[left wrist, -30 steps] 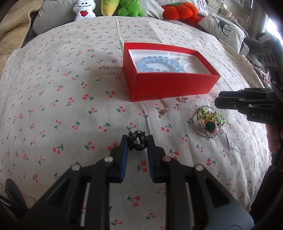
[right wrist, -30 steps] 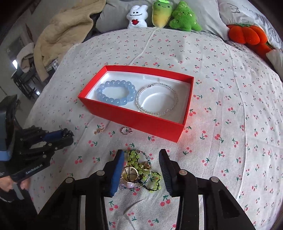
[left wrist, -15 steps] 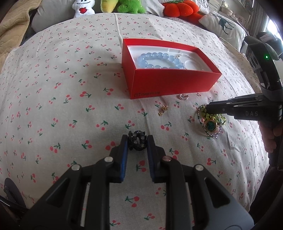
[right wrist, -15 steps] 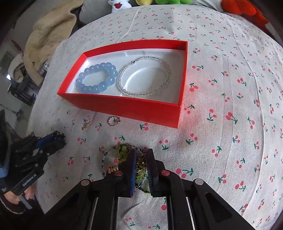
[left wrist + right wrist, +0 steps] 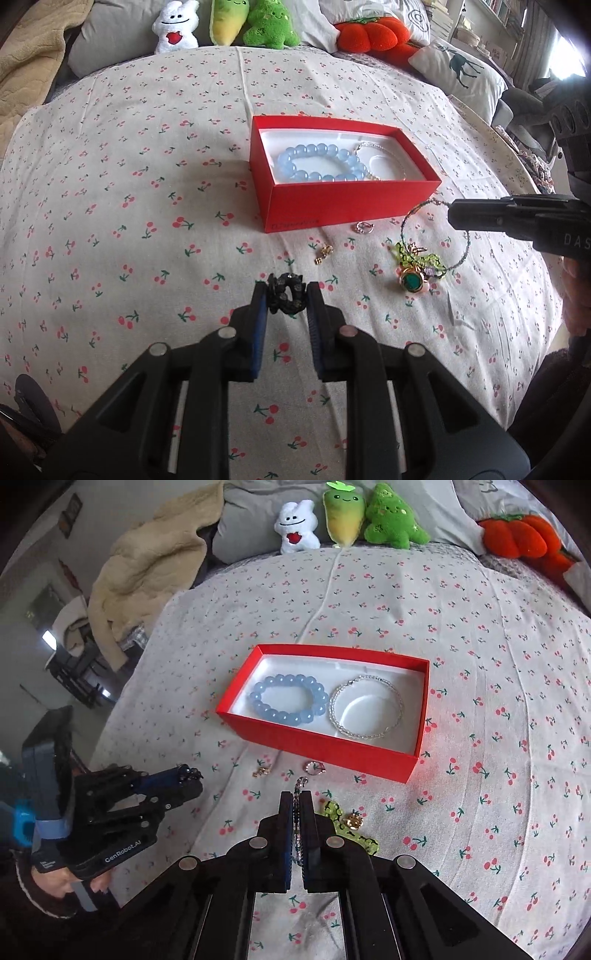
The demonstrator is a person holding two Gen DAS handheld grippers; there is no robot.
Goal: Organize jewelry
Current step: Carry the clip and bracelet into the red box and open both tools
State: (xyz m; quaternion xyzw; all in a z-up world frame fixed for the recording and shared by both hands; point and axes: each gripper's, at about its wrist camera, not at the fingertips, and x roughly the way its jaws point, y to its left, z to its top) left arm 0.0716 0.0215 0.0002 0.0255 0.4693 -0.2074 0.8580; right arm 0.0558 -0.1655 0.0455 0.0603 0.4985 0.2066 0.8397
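Note:
A red box (image 5: 351, 201) (image 5: 317, 738) on the cherry-print bedspread holds a blue bead bracelet (image 5: 321, 162) (image 5: 288, 703) and a clear bead bracelet (image 5: 365, 710). My left gripper (image 5: 286, 295) (image 5: 190, 775) is shut on a black beaded ring (image 5: 287, 297) above the cloth. My right gripper (image 5: 296, 797) (image 5: 456, 216) is shut on the cord of a green charm bracelet (image 5: 417, 258) (image 5: 351, 823), lifted with its charms hanging near the cloth. A small gold charm (image 5: 324, 254) (image 5: 263, 771) and a silver ring (image 5: 364, 228) (image 5: 314, 767) lie in front of the box.
Plush toys (image 5: 347, 517) and an orange pumpkin cushion (image 5: 521, 535) line the far edge of the bed. A beige blanket (image 5: 147, 572) is heaped at the back left. A deer-print pillow (image 5: 461, 74) lies at the right.
My right gripper closed on the green charm bracelet's cord and raised it, so the loop now hangs from the tips. My left gripper stayed shut on the black ring.

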